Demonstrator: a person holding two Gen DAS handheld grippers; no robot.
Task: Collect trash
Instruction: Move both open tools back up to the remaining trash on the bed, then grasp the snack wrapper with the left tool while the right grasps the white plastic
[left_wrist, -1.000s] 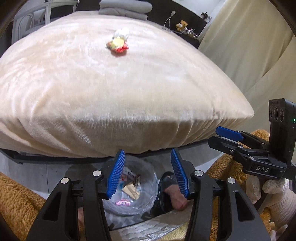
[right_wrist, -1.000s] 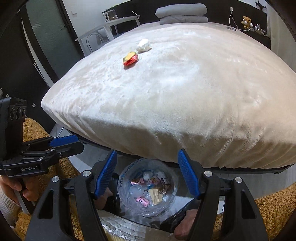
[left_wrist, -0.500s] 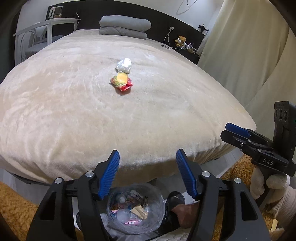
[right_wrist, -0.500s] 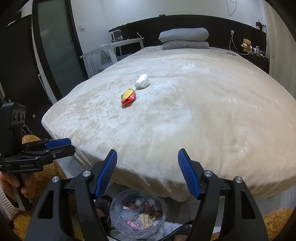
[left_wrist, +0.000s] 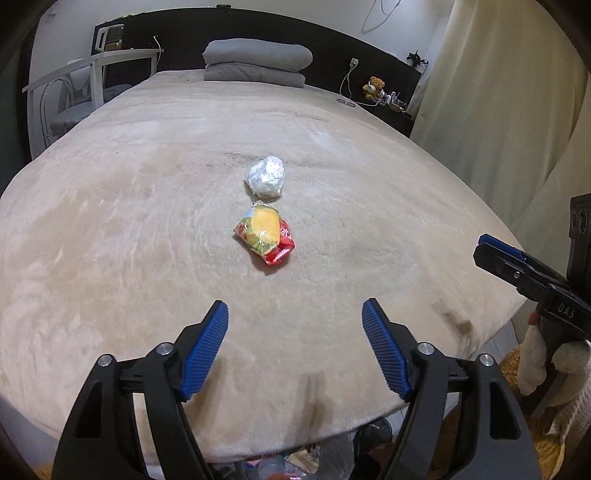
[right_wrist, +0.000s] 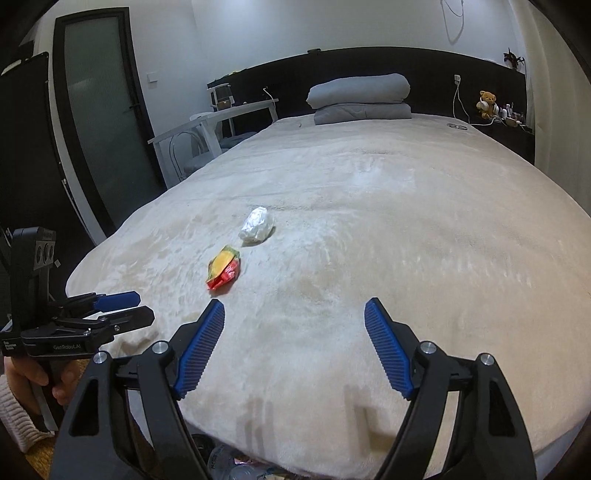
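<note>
I see two pieces of trash on my bed blanket — a crumpled red and yellow snack wrapper (left_wrist: 264, 233) lying flat, nearer to me, and a white crumpled plastic ball (left_wrist: 266, 176) just beyond it, almost touching — both near the middle.

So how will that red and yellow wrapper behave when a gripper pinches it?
The wrapper looks like thin crinkled film, so it probably crushes and flexes rather than holding shape. It seems light and puffy, likely easy to lift. Its glossy surface may slip, and the plush bed could let it sink under pressure.
</note>
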